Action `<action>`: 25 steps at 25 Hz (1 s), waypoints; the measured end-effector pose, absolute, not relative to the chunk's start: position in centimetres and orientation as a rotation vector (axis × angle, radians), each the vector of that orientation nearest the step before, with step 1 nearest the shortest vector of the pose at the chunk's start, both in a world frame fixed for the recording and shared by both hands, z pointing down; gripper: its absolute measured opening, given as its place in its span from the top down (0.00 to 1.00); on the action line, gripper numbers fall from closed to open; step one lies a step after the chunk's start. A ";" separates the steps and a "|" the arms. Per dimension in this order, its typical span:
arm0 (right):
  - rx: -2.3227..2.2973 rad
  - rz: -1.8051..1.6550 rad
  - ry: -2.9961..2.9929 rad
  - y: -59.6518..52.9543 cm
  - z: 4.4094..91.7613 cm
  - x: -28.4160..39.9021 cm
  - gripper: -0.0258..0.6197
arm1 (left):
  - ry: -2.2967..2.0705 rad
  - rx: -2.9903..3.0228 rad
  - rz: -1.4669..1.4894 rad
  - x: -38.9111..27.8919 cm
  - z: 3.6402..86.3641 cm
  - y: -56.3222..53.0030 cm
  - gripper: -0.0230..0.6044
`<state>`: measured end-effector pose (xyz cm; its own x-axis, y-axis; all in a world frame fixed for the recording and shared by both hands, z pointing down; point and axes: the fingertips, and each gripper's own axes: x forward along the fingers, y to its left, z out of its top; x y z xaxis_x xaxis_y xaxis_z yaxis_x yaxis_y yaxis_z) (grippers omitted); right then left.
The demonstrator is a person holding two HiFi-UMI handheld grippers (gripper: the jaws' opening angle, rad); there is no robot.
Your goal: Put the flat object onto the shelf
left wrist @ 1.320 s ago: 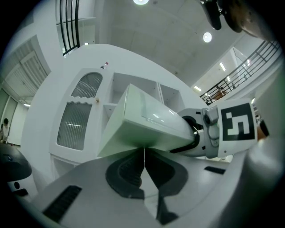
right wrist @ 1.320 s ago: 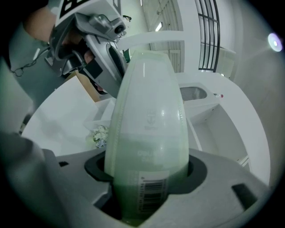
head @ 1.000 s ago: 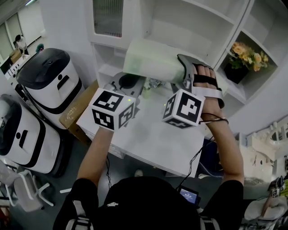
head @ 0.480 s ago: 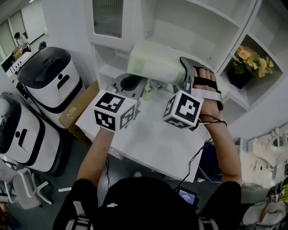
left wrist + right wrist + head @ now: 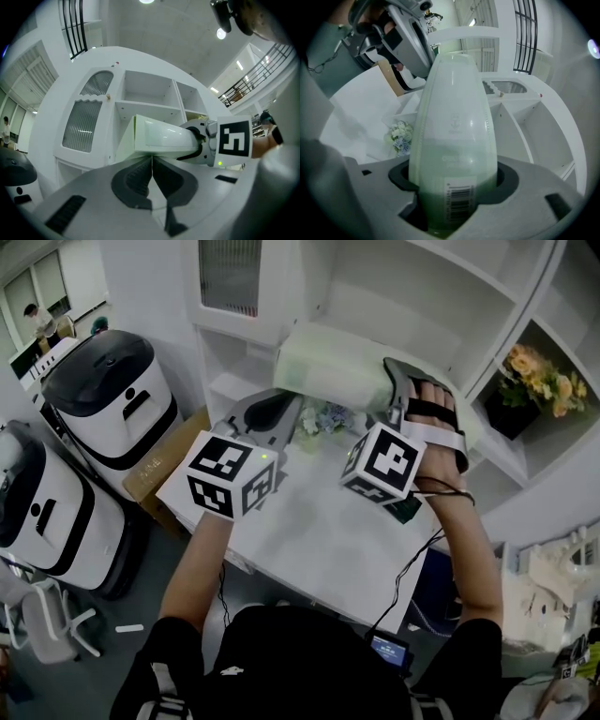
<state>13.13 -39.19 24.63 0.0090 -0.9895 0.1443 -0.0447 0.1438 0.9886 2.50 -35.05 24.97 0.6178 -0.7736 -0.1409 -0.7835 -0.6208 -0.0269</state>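
1. Your right gripper (image 5: 452, 185) has its jaws partly apart and pressed against both sides of the pack (image 5: 452, 117). The pack is flat and pale green, with a barcode at the gripped end.
2. The pack sticks out well past the jaws, lying roughly level, with its free end toward the shelf (image 5: 412, 296).
3. In the head view the pack is in the air over the back of the table (image 5: 328, 540), in front of the shelf's open lower compartments. You cannot tell whether its far end touches a board.
4. Your left gripper (image 5: 152, 171) has its jaws closed together with nothing between them.
5. Its tips point toward the shelf, just below the pack's free end. Whether they touch the pack cannot be made out.
6. A small bouquet (image 5: 323, 418) lies on the table below the pack, between your two grippers.
7. Orange flowers (image 5: 544, 381) stand in a shelf compartment on your right, well apart from the pack.
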 end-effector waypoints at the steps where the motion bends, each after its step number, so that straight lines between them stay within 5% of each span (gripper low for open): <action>1: 1.137 -1.073 -1.297 -39.4 24.8 13.2 0.47 | 1.331 -2.746 0.180 2.5 25.1 -35.1 0.95; 25: 1.169 -1.004 -1.244 -45.2 25.8 13.8 0.44 | 1.282 -2.821 0.092 1.6 25.8 -41.1 0.95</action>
<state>13.82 -45.23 25.80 0.0885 -0.9835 0.1578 -0.0531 0.1535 0.9867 1.64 -41.12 25.80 0.6563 -0.7511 -0.0714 -0.7535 -0.6573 -0.0130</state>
